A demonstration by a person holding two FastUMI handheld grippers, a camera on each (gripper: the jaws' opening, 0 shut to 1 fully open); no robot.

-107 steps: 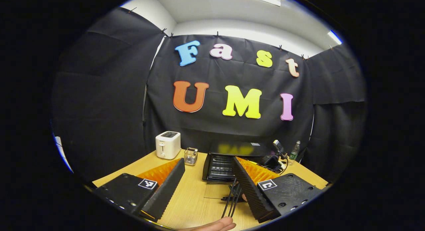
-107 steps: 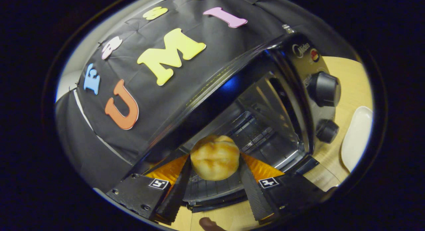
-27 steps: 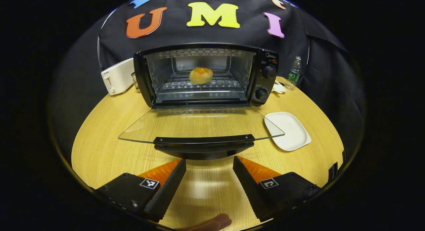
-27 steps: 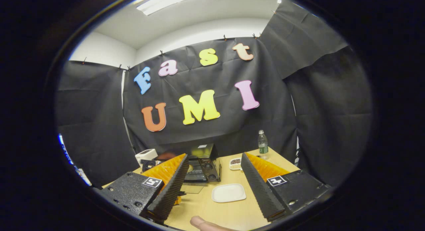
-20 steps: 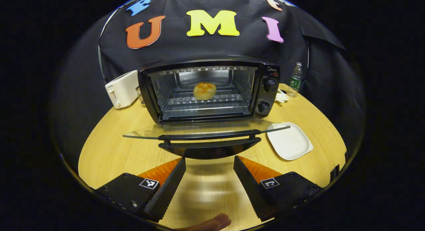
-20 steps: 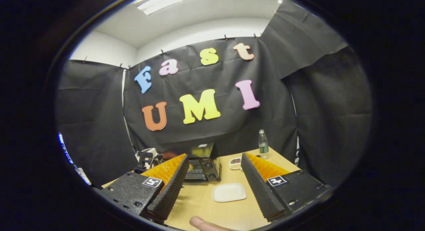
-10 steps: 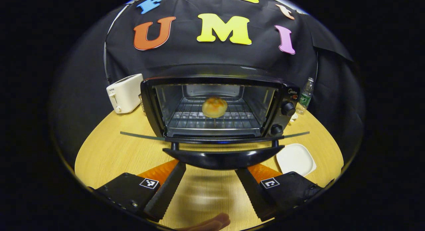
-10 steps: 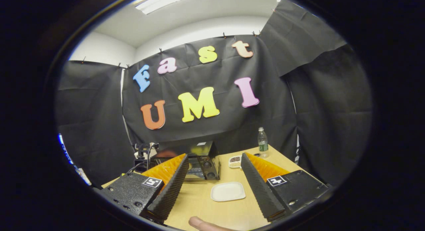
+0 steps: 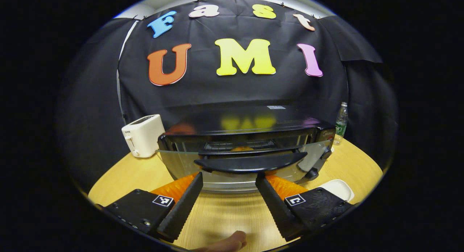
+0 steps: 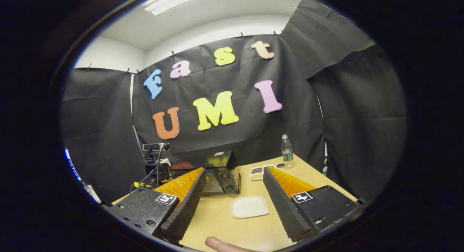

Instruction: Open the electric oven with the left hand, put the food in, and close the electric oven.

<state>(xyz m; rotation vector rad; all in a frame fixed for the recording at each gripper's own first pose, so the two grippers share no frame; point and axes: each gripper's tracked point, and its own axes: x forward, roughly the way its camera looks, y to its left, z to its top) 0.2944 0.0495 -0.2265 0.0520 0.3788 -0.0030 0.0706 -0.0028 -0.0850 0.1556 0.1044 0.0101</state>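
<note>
Swinging up from its flat, fully lowered position of a second ago, the glass door with the black bar handle (image 9: 250, 164) is now tilting close to the front of the black countertop electric oven (image 9: 246, 143).

Sitting on the round pale wooden table (image 9: 119, 179), the oven is taking the door back, with a gap still showing along the top edge, so closing is not yet finished. Under the handle, the left gripper (image 9: 227, 179) is spreading its fingers wide and gripping nothing, seemingly pushing the door up from below. Hanging back, well apart from the oven, the right gripper (image 10: 233, 179) is also gaping wide and empty above the small white square plate (image 10: 249, 206). Barely glimpsed behind the handle, the golden bun (image 9: 242, 148) is resting inside.
</note>
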